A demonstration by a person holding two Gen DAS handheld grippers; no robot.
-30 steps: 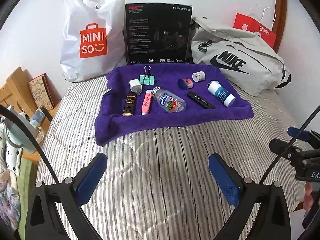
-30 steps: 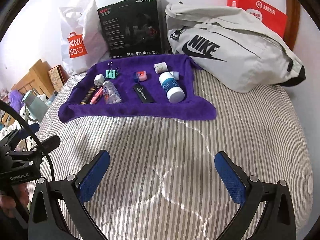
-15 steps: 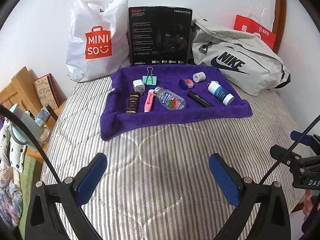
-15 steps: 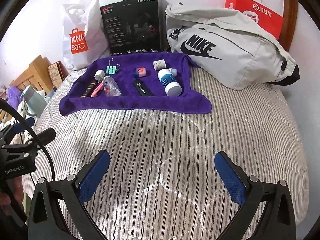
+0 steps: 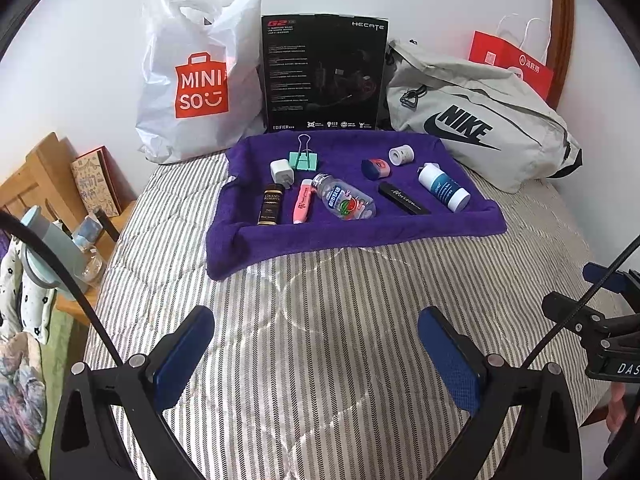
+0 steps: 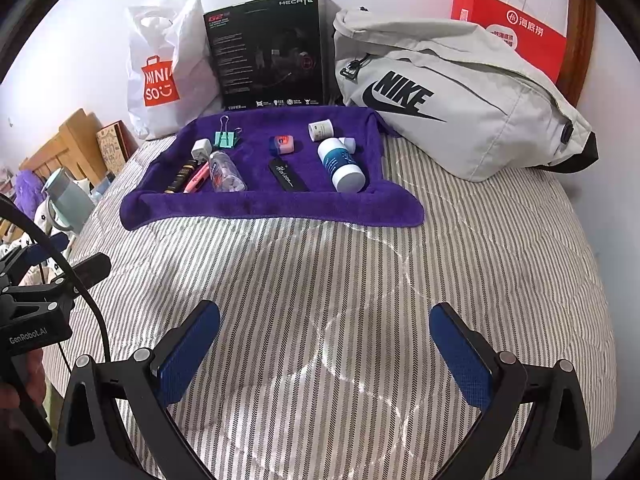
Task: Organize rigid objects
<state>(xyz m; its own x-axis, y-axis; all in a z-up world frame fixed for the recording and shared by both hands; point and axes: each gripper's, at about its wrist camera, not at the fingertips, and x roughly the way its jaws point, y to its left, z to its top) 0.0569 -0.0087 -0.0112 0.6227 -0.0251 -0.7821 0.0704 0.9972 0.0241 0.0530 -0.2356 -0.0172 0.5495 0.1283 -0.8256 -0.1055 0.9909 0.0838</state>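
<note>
A purple towel (image 5: 248,248) (image 6: 260,208) lies on the striped bed and carries several small items. Among them are a clear bottle (image 5: 345,202) (image 6: 226,172), a white and blue bottle (image 5: 444,187) (image 6: 342,165), a black case (image 5: 404,198) (image 6: 289,175), a green binder clip (image 5: 305,157) (image 6: 225,136), a white charger (image 5: 281,171), a pink tube (image 5: 303,201), a dark brown tube (image 5: 272,205) and a tape roll (image 5: 401,155). My left gripper (image 5: 316,354) and right gripper (image 6: 325,354) both hover open over the bare quilt, well short of the towel, holding nothing.
Along the wall stand a white shopping bag (image 5: 196,76), a black box (image 5: 324,80), a grey sling bag (image 5: 476,120) and a red paper bag (image 5: 512,64). A wooden bedside stand (image 5: 44,176) with a book sits left. The bed edge drops off at the left and right.
Both grippers have drawn back a little and tilted up, so the towel and bags sit lower and farther in view. Both stay open and nothing on the towel has moved.
</note>
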